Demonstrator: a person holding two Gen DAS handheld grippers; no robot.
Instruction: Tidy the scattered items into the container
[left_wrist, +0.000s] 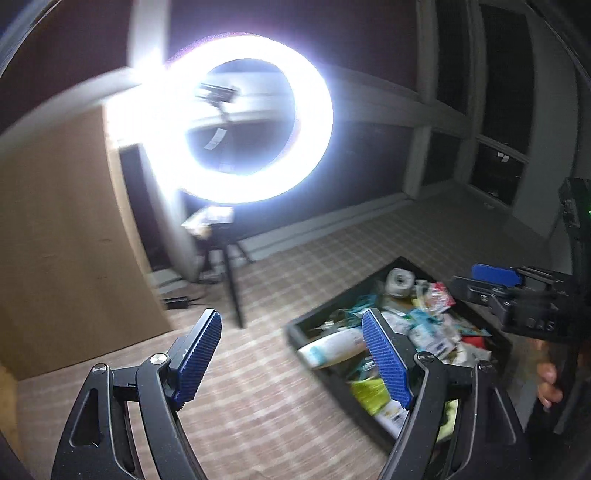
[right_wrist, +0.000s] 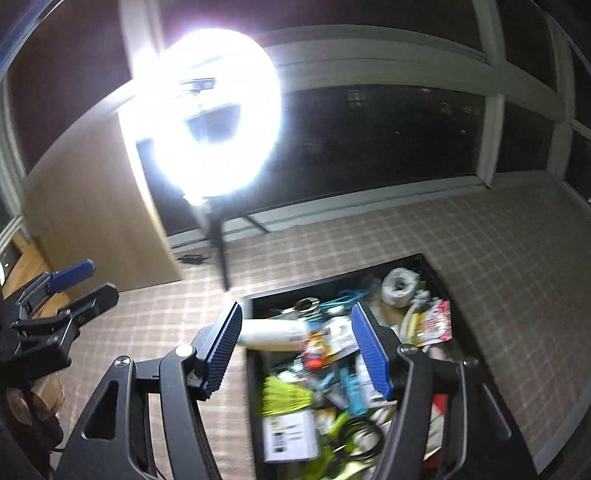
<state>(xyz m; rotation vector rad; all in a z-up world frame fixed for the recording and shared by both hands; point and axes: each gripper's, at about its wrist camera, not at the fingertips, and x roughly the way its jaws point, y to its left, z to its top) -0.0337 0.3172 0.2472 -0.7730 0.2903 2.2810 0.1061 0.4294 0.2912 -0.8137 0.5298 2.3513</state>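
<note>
A black rectangular container sits on the checked floor, full of mixed items; it also shows in the right wrist view. A white bottle lies over its near-left rim. A white tape roll lies at its far end. My left gripper is open and empty, raised above the floor left of the container. My right gripper is open and empty above the container. The right gripper shows at the right edge of the left wrist view, and the left gripper at the left edge of the right wrist view.
A bright ring light on a black tripod stands beyond the container, in front of dark windows. A brown board leans at the left. A power adapter with a cable lies near the tripod feet.
</note>
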